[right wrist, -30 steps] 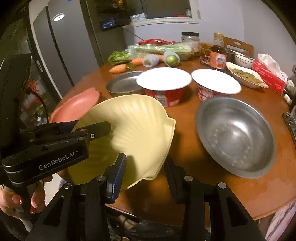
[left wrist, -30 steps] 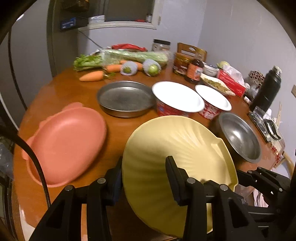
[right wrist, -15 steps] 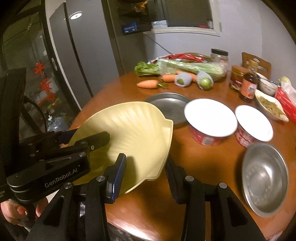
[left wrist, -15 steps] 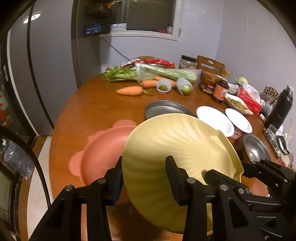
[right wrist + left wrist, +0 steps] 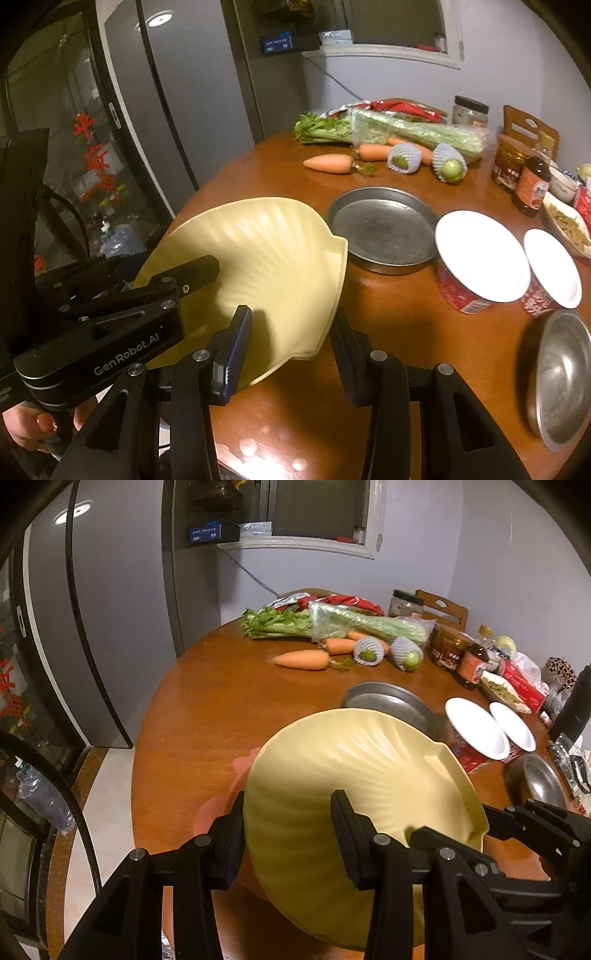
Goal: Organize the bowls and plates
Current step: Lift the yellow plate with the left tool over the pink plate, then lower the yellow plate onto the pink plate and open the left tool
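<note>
A pale yellow shell-shaped plate (image 5: pixel 354 775) hangs tilted above the wooden table, held from two sides. My left gripper (image 5: pixel 290 827) is shut on its near rim. My right gripper (image 5: pixel 291 339) is shut on the plate's squared corner (image 5: pixel 317 332). A pink plate (image 5: pixel 218 808) lies on the table beneath the yellow one, mostly hidden. Behind stand a flat metal pan (image 5: pixel 380 229), two red cups with white lids (image 5: pixel 480 254) (image 5: pixel 554 266) and a steel bowl (image 5: pixel 565 376).
Carrots (image 5: pixel 301 660), celery (image 5: pixel 332 624) and net-wrapped fruit (image 5: pixel 406 657) lie at the table's far side. Jars and a sauce bottle (image 5: pixel 471 668) crowd the right. A grey fridge (image 5: pixel 177 110) stands left, beyond the table's curved edge (image 5: pixel 147 738). A hand (image 5: pixel 33 428) holds the left gripper.
Both grippers have carried the yellow plate leftward, away from the steel bowl and cups. It now covers most of the pink plate.
</note>
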The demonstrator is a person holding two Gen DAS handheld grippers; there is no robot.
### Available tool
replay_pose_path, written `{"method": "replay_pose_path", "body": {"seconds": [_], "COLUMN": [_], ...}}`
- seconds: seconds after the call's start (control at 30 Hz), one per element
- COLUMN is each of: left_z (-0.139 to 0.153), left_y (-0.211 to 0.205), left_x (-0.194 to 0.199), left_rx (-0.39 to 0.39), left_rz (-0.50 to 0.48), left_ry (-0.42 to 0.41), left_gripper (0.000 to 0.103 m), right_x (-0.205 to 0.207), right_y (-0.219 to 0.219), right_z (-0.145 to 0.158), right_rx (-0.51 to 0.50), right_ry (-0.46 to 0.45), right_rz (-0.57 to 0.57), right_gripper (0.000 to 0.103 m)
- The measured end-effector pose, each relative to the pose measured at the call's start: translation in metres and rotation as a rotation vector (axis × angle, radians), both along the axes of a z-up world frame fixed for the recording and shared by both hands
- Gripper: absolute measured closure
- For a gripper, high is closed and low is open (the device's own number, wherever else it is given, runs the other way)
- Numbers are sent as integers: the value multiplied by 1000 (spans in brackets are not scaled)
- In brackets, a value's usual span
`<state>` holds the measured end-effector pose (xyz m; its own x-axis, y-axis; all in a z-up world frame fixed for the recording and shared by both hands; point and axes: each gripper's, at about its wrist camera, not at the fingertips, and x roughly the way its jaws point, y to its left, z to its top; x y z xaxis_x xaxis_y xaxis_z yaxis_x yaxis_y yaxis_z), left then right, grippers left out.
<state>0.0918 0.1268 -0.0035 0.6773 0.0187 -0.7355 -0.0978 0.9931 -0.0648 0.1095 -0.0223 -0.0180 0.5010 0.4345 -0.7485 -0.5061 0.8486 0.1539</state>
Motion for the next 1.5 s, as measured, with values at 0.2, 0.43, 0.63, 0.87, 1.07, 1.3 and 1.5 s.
{"method": "replay_pose_path", "body": {"seconds": [0.2,0.43,0.63,0.87,1.07,1.3,1.5], "left_z": [-10,-12,-20,-26,-20,-29,-30], "left_y": [10,14,19,22,30,41,44], "left_x": [5,11,15,16,8,11,12], "left_rx": [9,16,17,21,-9,22,3], "left_rz": [0,-10,8,11,22,51,37], "left_ry": [21,18,31,36,3,43,48], "left_gripper": [59,59,60,60,60,60,60], "right_x": [3,7,7,9,9,5,6], "right_y": [16,18,26,30,31,34,39], "right_z": [-12,-15,-17,-21,-21,-19,-25], "right_rx": [-16,-14,-42,-54,-49,-59,-79], "right_ry": [40,53,34,39,37,0,-5], "right_rz": [9,-7,-8,-12,-12,-10,-2], "right_gripper": [58,58,58,57,57,57,55]}}
